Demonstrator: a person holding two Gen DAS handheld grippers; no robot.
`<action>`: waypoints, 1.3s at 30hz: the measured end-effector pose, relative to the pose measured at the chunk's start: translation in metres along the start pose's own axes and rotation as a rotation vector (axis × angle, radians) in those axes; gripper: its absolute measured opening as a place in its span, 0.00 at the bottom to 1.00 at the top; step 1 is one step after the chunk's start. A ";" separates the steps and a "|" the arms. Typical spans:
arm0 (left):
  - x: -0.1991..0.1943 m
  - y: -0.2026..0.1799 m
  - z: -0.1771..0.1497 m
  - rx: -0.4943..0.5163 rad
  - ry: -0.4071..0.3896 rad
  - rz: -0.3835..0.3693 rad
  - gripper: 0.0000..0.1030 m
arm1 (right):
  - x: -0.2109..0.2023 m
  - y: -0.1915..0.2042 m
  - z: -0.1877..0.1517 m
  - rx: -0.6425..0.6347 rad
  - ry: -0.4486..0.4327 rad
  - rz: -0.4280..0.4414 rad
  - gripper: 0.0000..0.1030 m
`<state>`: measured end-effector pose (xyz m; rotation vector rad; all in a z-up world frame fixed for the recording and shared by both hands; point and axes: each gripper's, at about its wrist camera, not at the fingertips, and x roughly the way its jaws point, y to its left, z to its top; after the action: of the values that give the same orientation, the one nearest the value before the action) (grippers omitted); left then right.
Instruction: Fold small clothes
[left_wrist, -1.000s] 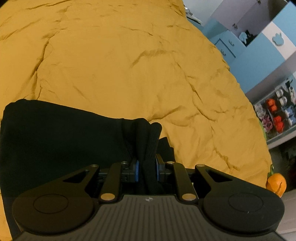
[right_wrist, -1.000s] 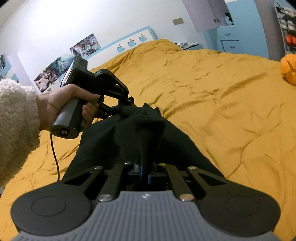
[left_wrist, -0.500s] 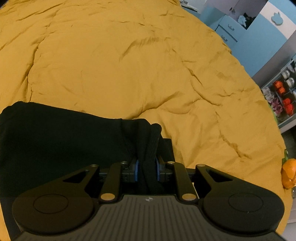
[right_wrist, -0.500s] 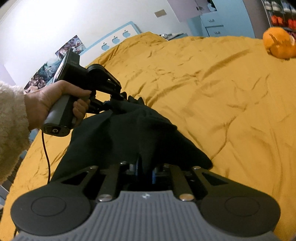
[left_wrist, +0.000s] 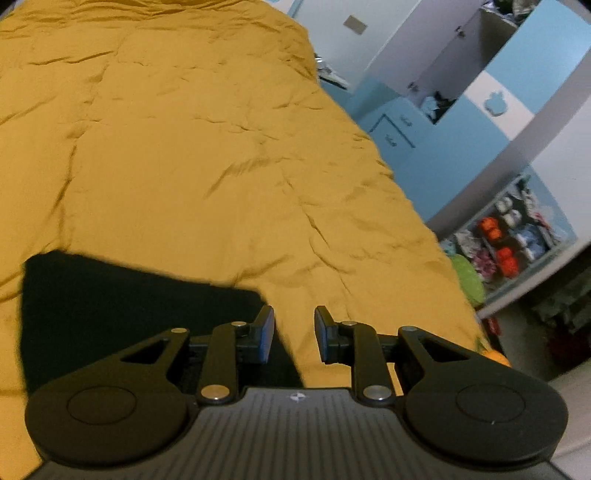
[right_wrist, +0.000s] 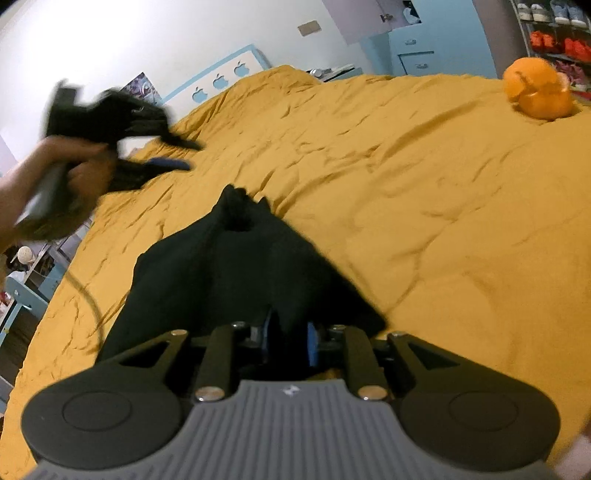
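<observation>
No writing is readable, only apple shapes (right_wrist: 220, 82) on the far headboard. The black garment (right_wrist: 236, 273) lies near on the bed (right_wrist: 406, 184). Left gripper (left_wrist: 294, 332): blurred, jaws opening, empty. Right gripper (right_wrist: 288, 341): jaws opening with cloth between, contact unclear. Open bed stretches rightward.

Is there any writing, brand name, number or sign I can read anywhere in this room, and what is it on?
No readable words or numbers anywhere.
Apple-shaped cutouts, a sign not text: on the blue headboard.
Apple shape on the wardrobe door.
Small emblem on the right claw's grey body: no letters legible.
Wall posters: too blurred to read.
</observation>
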<state>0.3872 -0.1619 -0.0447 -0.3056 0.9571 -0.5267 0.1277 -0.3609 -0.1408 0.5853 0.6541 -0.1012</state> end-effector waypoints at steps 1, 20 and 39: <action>-0.018 0.006 -0.009 0.000 0.003 -0.019 0.26 | -0.006 -0.005 0.002 0.003 0.000 0.000 0.12; -0.118 0.199 -0.224 -0.556 0.037 -0.219 0.30 | 0.010 0.000 0.029 -0.061 0.053 -0.004 0.29; -0.081 0.207 -0.232 -0.580 0.122 -0.318 0.17 | 0.006 -0.015 0.013 -0.039 0.072 -0.027 0.09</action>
<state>0.2155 0.0516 -0.2130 -0.9677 1.1787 -0.5518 0.1352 -0.3797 -0.1435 0.5447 0.7324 -0.0928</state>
